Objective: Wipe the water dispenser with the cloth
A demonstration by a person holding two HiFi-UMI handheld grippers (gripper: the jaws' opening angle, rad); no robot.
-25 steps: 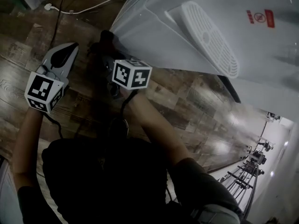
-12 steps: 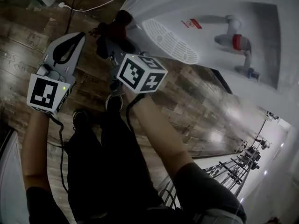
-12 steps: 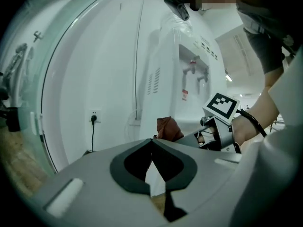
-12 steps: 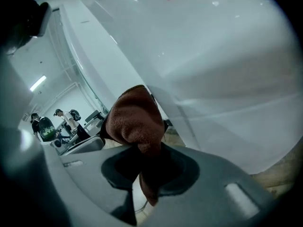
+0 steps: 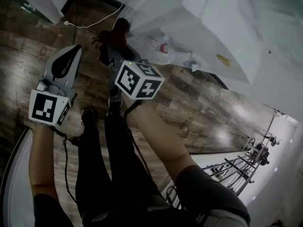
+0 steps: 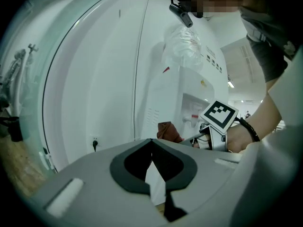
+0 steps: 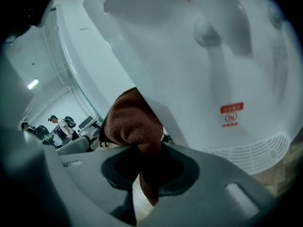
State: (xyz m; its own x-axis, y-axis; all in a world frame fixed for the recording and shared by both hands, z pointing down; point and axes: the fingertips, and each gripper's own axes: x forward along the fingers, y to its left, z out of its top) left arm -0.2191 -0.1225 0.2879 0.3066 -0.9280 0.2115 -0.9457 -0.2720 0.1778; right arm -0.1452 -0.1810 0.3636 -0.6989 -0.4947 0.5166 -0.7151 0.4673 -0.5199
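Observation:
The white water dispenser (image 5: 213, 18) fills the upper right of the head view, and its taps (image 5: 163, 47) show small below its front. My right gripper (image 5: 111, 45) is shut on a brown cloth (image 5: 115, 36), which lies against the dispenser's left edge. In the right gripper view the cloth (image 7: 132, 122) bunches out of my right gripper (image 7: 147, 148), pressed on the dispenser (image 7: 189, 70) beside the drip grille (image 7: 255, 152). My left gripper (image 5: 72, 51) hangs shut and empty to the left. Its jaws meet at the tips of the left gripper (image 6: 151, 141), which points at the dispenser (image 6: 189, 98).
A white cable with a plug (image 5: 66, 22) lies on the wooden floor (image 5: 199, 103) behind the grippers. A wall socket (image 6: 94, 143) sits low on the white wall. A metal rack (image 5: 241, 167) stands at the right. The person's legs (image 5: 109, 164) are below.
The head view has swung up the dispenser, from the drip grille to the taps and upper body. The right gripper keeps the cloth at the dispenser's left edge; both grippers sit slightly higher.

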